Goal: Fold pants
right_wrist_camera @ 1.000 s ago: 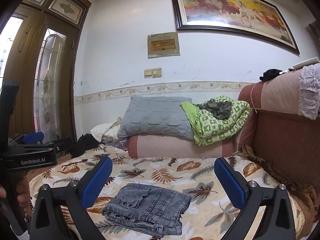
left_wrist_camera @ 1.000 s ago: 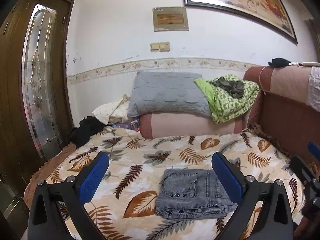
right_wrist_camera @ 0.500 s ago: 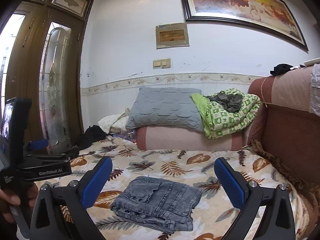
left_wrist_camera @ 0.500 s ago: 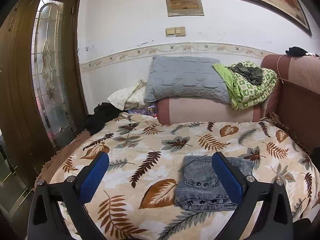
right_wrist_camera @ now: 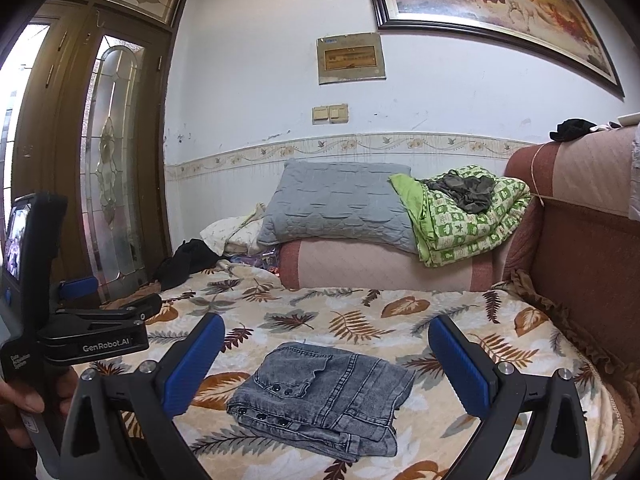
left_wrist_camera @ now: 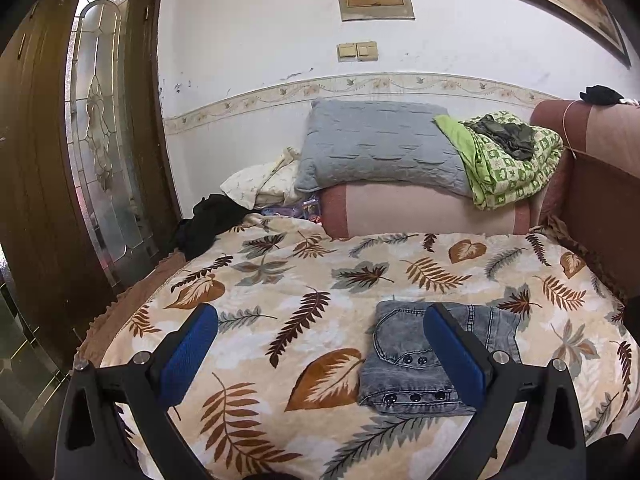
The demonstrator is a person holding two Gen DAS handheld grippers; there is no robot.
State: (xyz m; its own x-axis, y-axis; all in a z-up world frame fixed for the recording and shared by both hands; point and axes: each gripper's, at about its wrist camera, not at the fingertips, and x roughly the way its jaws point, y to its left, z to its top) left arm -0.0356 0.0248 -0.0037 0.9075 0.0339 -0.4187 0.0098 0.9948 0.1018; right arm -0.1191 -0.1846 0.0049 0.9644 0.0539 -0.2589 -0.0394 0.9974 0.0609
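The grey washed-denim pants lie folded into a compact rectangular bundle on the leaf-patterned bedspread, near its front edge. The left tool hangs above the bed with jaws spread wide, holding nothing. The right tool is likewise wide open and empty, clear of the fabric. By judgement the fold appears complete. Risks: the lower layers splay at the bundle's near edge, so a careless descent or snagging finger could drag the stack open or shift it on the soft bedding.
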